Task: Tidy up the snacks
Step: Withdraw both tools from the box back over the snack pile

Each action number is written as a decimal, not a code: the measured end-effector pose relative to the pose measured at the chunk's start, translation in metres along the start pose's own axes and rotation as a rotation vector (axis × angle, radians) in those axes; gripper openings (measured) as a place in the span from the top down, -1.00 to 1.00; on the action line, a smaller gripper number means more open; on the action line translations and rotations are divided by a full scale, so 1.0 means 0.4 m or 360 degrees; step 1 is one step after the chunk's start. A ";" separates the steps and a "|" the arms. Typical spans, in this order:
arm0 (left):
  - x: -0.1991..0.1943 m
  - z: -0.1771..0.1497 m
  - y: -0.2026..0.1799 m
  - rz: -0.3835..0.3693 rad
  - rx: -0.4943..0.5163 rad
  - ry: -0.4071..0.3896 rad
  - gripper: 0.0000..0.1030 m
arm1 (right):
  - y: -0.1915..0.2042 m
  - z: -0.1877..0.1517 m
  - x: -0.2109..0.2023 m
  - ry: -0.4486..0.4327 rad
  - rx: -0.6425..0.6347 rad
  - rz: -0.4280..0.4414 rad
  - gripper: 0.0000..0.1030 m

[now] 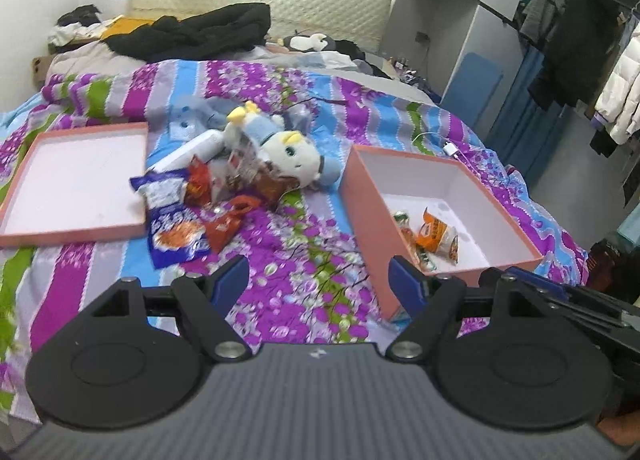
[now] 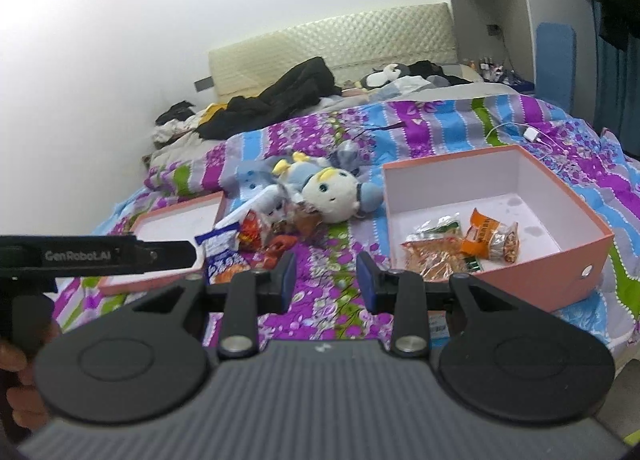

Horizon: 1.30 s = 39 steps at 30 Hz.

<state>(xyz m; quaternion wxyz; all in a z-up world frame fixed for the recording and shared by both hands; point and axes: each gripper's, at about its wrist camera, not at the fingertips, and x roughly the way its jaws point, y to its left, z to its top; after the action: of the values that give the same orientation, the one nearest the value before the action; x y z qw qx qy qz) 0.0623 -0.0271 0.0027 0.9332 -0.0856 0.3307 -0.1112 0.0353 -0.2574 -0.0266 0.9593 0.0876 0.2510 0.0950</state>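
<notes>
Two pink boxes sit on my flowered bedspread [image 1: 312, 260] with the loose snacks between them. Farthest left is the shallow pink lid [image 1: 76, 184], lying open side up with nothing in it. Just beside its right edge lies the heap: a blue-and-white snack bag [image 1: 174, 228] nearest me, a red packet [image 1: 200, 184] and an orange-red packet [image 1: 228, 222] touching it, and a white plush toy [image 1: 292, 160] lying on its side behind them. My left gripper [image 1: 320, 288] hangs over bare quilt between the heap and the deep box, its blue pads wide apart and holding nothing. To the right stands the deep pink box [image 2: 560, 272], and in it are an orange packet [image 2: 490, 238], a green-trimmed packet [image 2: 438, 230] and a clear bag of reddish snacks [image 2: 432, 258], bunched toward its near left corner. My right gripper [image 2: 326, 280] is also spread open and empty, poised above the quilt just left of that box. A white charger [image 2: 534, 135] lies well behind it.
</notes>
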 end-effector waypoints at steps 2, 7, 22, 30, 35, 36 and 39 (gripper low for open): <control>-0.018 -0.025 0.019 0.0012 -0.0013 -0.0005 -0.56 | 0.012 -0.016 -0.008 -0.0004 -0.0005 0.0011 0.29; -0.038 -0.089 0.049 0.0051 -0.0010 -0.0015 -0.56 | 0.041 -0.057 -0.010 -0.0005 -0.0062 0.0050 0.28; 0.004 -0.191 0.160 0.0113 -0.0192 0.0079 -0.56 | 0.083 -0.132 0.030 0.0099 -0.0105 0.0114 0.18; 0.069 -0.168 0.236 0.0150 -0.0265 0.0096 -0.56 | 0.100 -0.144 0.104 0.0164 -0.0085 0.0128 0.17; 0.124 -0.158 0.293 0.0183 -0.0321 0.0123 -0.56 | 0.117 -0.143 0.161 0.0182 -0.0087 0.0141 0.17; 0.135 -0.156 0.304 0.0193 -0.0328 0.0130 -0.56 | 0.120 -0.142 0.175 0.0185 -0.0084 0.0145 0.17; 0.172 -0.143 0.337 0.0226 -0.0331 0.0145 -0.56 | 0.125 -0.141 0.213 0.0203 -0.0075 0.0156 0.17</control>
<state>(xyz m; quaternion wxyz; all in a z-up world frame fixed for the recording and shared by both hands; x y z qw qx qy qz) 0.0983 0.0792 -0.1140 0.9088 -0.1532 0.3878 -0.0136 0.0732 -0.1828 -0.1038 0.9374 0.0708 0.3045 0.1531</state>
